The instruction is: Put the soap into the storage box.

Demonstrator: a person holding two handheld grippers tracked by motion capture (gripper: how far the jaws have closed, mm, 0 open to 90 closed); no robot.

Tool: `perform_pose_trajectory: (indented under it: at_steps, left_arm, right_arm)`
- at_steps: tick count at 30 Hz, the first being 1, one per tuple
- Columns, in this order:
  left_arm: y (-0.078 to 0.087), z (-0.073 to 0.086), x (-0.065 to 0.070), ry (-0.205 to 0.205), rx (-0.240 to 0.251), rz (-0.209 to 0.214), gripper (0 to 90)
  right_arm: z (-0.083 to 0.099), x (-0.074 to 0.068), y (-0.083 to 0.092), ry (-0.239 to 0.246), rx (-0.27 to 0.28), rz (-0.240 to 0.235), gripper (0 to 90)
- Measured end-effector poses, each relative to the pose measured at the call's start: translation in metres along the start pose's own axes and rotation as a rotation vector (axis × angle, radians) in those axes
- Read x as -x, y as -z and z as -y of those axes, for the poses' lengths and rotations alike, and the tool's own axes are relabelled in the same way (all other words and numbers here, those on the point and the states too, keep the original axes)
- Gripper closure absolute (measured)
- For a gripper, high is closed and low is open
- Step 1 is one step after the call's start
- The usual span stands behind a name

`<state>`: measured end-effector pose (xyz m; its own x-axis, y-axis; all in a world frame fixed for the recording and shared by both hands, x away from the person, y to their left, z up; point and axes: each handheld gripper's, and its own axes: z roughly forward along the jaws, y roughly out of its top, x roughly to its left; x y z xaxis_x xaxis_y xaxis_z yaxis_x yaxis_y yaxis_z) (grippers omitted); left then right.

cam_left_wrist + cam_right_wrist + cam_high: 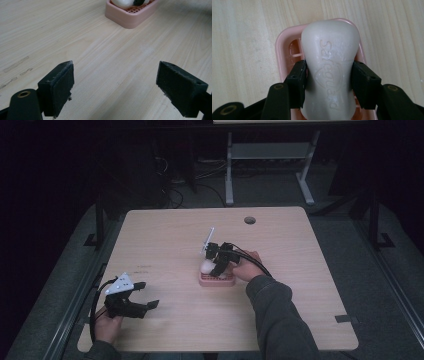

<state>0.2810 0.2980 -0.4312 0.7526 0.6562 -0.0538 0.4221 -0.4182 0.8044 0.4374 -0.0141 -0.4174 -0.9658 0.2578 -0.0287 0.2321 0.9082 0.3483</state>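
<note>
White bar of soap [331, 72], waisted in the middle, brand lettering pressed into its top face, lying lengthwise in a pink soap dish [280, 45] with a slotted grid floor. Sits near the middle of the pale wooden table [165, 240], the dish flat on the boards. Held at the narrow waist by the right gripper [329, 77] — both black pads pressed against the two long flanks, jaws drawn in about as far as the bar allows, so closed on the soap and on nothing else. Whether the bar rests on the dish or hangs just clear of it: cannot tell.

Likely to handle as a dense, stiff block with a waxy skin, dry-looking here but prone to slip if squeezed off-centre. Best taken exactly where taken now, across the waist, where the flaring ends stop it sliding out forwards or backwards. Too hard a squeeze would probably dent the edges rather than break anything. Dish looks light and might shift if the bar drags on its rim.

Farther out, the left gripper [142, 295] near the table's left front corner, held in a hand — jaws spread wide over bare wood, gripping nothing, pointed toward the dish
</note>
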Motion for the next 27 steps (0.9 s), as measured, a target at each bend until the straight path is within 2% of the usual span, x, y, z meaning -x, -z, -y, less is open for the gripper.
perform_pose_trajectory:
  at_steps: [13,17,27]
  left_arm:
    - [-0.0001,-0.0001,0.0001,-0.001,0.000,0.000,14.1]
    - [-0.0002,-0.0001,0.0002,-0.001,0.000,0.000,14.1]
    - [-0.0004,-0.0001,0.0001,-0.004,-0.001,0.000,14.0]
  right_arm:
    - [0.0023,0.0000,-0.0008,-0.012,-0.016,-0.009,46.3]
    - [0.0030,-0.0008,0.0013,-0.022,0.010,-0.014,43.8]
    - [0.0035,-0.0026,0.0027,-0.030,0.024,-0.014,40.9]
